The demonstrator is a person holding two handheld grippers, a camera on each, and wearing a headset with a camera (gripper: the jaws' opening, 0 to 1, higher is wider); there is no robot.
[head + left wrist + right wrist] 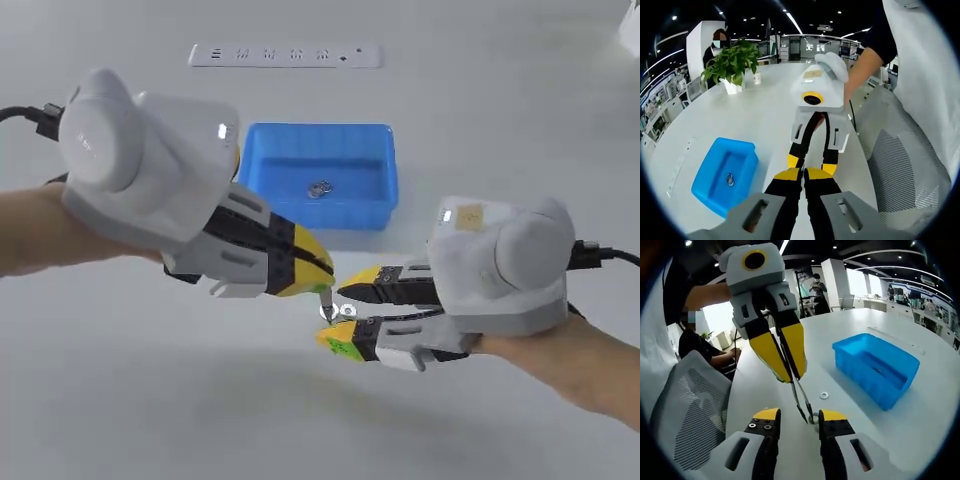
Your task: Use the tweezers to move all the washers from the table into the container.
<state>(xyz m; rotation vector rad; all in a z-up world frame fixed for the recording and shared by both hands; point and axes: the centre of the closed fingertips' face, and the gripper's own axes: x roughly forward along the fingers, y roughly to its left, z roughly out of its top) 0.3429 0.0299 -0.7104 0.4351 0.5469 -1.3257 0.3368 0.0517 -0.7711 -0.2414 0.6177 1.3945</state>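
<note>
Tweezers [798,390] are showing plainly in the right gripper view, but in the left gripper view that gripper's own pressed-together jaws are hiding them. The left gripper [790,371] is clamping them by the upper end, with the tips pointing down at the table [765,385]. Beside those tips a small ring, seemingly a washer [813,419], is lying right against one jaw of the right gripper [799,416]. Whether the tips are gripping it is hard to make out. That gripper is sitting low with its jaws parted and empty, flanking the tweezer tips. A second washer [824,395] is lying on the table just beyond. The blue container [320,132] is standing behind both grippers, holding washers [320,188] too small to count. A power strip [285,55] is lying beyond it. A mesh chair [900,165] and a potted plant [730,62] are standing by the table.
</note>
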